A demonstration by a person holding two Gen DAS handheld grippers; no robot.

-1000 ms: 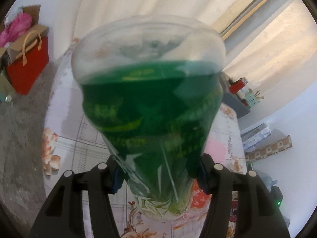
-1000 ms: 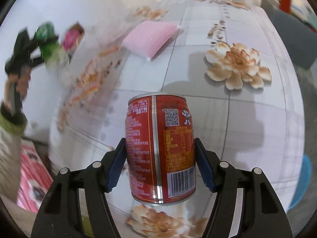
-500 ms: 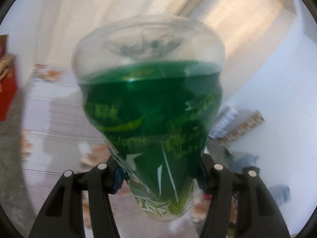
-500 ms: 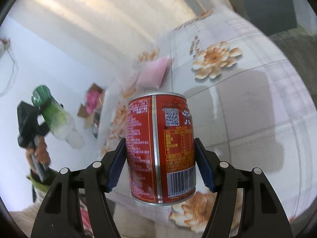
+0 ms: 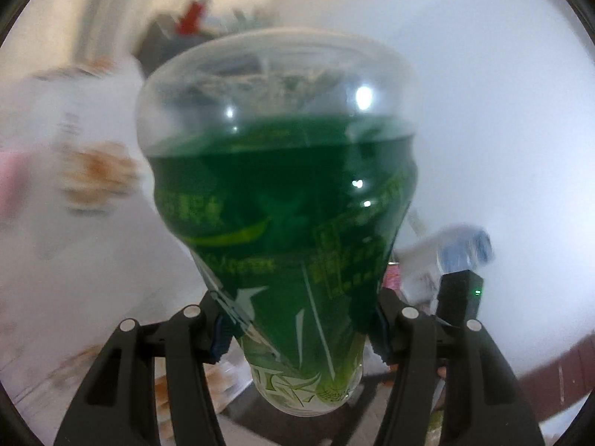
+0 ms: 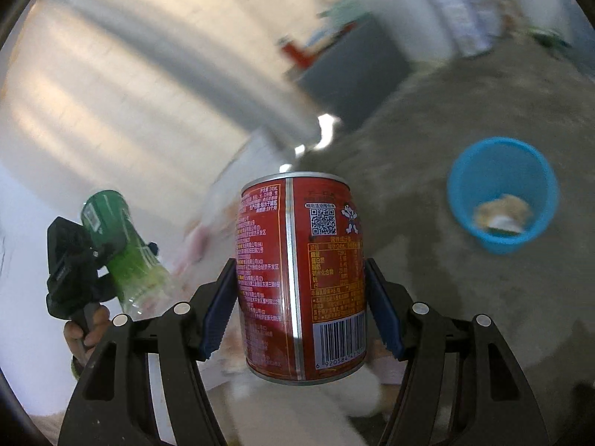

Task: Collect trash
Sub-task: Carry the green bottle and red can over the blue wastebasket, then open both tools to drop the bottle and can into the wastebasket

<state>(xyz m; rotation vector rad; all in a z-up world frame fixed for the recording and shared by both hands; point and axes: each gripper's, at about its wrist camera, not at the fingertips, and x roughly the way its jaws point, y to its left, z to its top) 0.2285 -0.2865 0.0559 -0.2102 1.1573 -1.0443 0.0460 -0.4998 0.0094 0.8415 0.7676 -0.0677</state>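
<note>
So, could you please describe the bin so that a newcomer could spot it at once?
Look at the grey floor to the right of the red can. The blue bin stands there, open-topped with some pale scraps inside. Nothing else there is bright blue.

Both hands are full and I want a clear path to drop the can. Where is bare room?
The grey floor is bare around the blue bin, between it and the red can. The bin holds some trash but has room. Left of the can, the green bottle crowds the way.

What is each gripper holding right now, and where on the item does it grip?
The left gripper clamps the green bottle low on its tapered body; the right gripper clamps the red can across its sides.
</note>
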